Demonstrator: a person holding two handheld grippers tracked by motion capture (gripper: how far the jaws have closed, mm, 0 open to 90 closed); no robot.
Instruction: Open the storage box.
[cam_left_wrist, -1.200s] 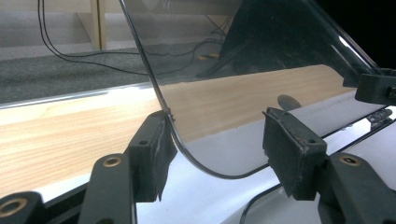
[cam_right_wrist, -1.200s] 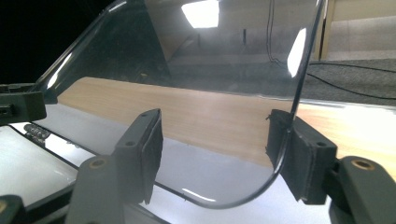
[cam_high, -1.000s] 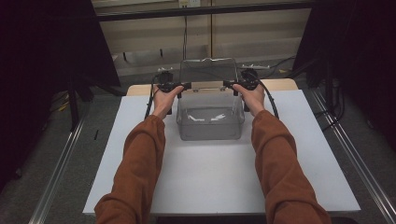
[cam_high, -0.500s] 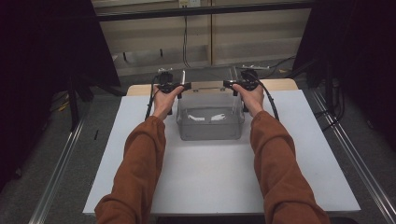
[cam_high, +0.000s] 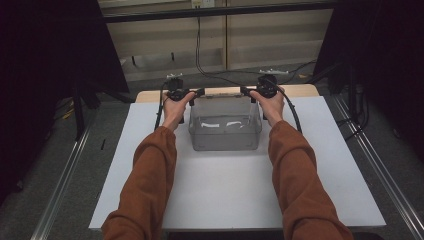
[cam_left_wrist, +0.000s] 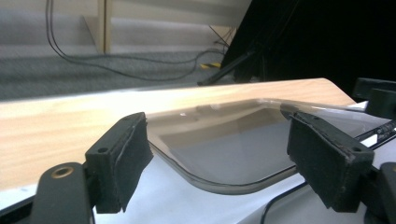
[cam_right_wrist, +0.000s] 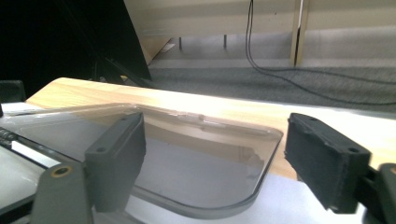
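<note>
A clear plastic box (cam_high: 225, 136) stands at the far middle of the white table top (cam_high: 225, 195). Two pale streaks show inside it; I cannot tell what they are. My left gripper (cam_high: 194, 93) is at its far left corner and my right gripper (cam_high: 248, 92) at its far right corner. In the left gripper view the open left gripper (cam_left_wrist: 219, 144) straddles a rounded corner of the clear top panel (cam_left_wrist: 224, 154). The right gripper (cam_right_wrist: 215, 149) is also open, around the opposite rounded corner of the clear panel (cam_right_wrist: 187, 172). Whether the pads touch the plastic is unclear.
A wooden board (cam_high: 300, 91) lines the table's far edge. Beyond it lie grey floor, black cables (cam_high: 200, 55) and a pale wall. Metal rails (cam_high: 62, 175) run along both sides of the table, and black curtains stand left and right.
A clear panel that rose above the box's far edge a second ago has come down level with the grippers. Both hands stay at the far corners.
</note>
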